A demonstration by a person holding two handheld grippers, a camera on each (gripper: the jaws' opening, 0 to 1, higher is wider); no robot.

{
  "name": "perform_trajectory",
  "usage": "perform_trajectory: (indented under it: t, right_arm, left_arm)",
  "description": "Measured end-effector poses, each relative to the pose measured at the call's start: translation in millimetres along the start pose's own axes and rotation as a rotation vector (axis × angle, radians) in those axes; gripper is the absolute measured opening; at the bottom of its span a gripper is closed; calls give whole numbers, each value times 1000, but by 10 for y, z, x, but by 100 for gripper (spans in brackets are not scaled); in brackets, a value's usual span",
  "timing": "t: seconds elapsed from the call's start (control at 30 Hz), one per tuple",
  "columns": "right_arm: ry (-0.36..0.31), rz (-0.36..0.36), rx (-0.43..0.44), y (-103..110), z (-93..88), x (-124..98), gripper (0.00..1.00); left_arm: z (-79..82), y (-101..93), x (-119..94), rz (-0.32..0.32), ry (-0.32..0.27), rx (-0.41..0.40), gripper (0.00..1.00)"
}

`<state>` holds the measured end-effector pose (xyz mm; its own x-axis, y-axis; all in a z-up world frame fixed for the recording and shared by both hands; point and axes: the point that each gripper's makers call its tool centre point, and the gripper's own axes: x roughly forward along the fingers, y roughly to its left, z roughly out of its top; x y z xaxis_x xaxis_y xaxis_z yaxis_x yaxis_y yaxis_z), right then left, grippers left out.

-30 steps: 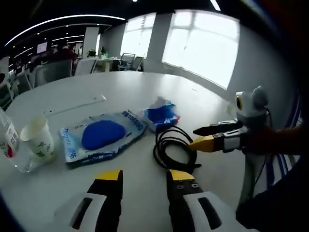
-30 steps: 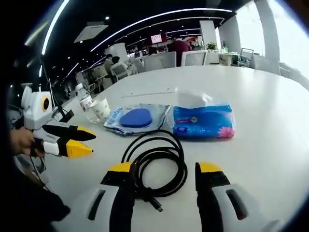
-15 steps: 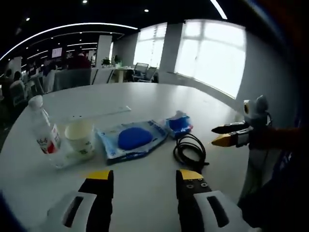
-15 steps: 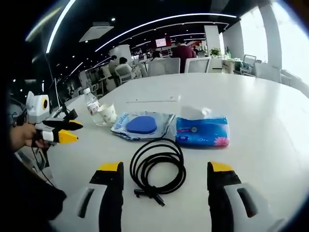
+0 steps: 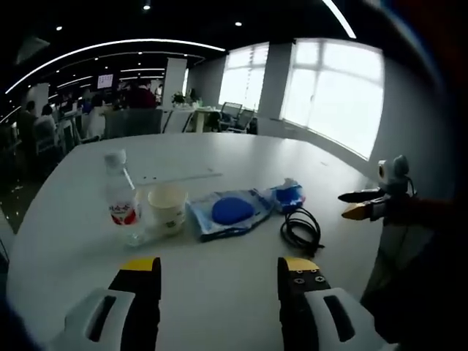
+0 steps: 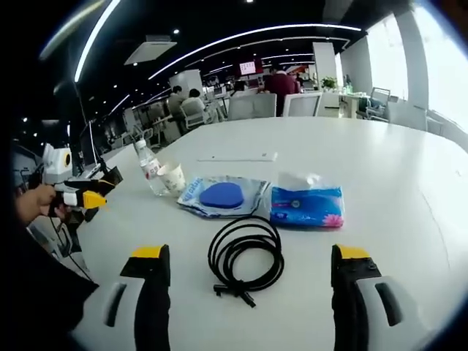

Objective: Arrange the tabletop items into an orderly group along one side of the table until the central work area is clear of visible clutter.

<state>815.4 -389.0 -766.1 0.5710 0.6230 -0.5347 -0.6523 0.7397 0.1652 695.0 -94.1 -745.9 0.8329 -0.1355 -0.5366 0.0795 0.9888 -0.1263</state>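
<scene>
- While both of my grippers hang above the near edge of the round white worktop [image 6: 380,168], I judge that the task has hardly started: nothing is held and every item lies in the middle area.
- My left gripper [image 5: 217,267] has its yellow-tipped fingers wide apart, with only bare worktop between them; it also shows at the left of the right gripper view, fingers nearly together there as far as I can tell.
- My right gripper [image 6: 246,256] also has its fingers wide apart, and the coiled black cable [image 6: 245,256] lies on the worktop just ahead, between them, not touched.
- Beyond the cable lie the blue tissue pack [image 6: 306,205] and, just beside it, the clear flat pouch with a blue oval inside [image 6: 220,196].
- Further left stand the white paper cup [image 6: 172,178] and the clear plastic water bottle with a red label [image 6: 151,169], close together.
- All five things are yet to be moved to one side, I think.
</scene>
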Motion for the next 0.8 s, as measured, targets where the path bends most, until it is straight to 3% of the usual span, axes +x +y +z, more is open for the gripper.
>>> perform_trajectory:
  t: [0.23, 0.5, 0.8]
  right_arm:
    - [37, -1, -70, 24, 8, -80, 100]
    - [54, 13, -85, 87, 69, -193, 100]
    - [86, 29, -86, 145, 24, -266, 100]
  left_arm:
    - [-50, -15, -117, -16, 11, 11, 74]
    - [-17, 97, -222, -19, 10, 27, 84]
    - [-15, 87, -287, -28, 27, 32, 94]
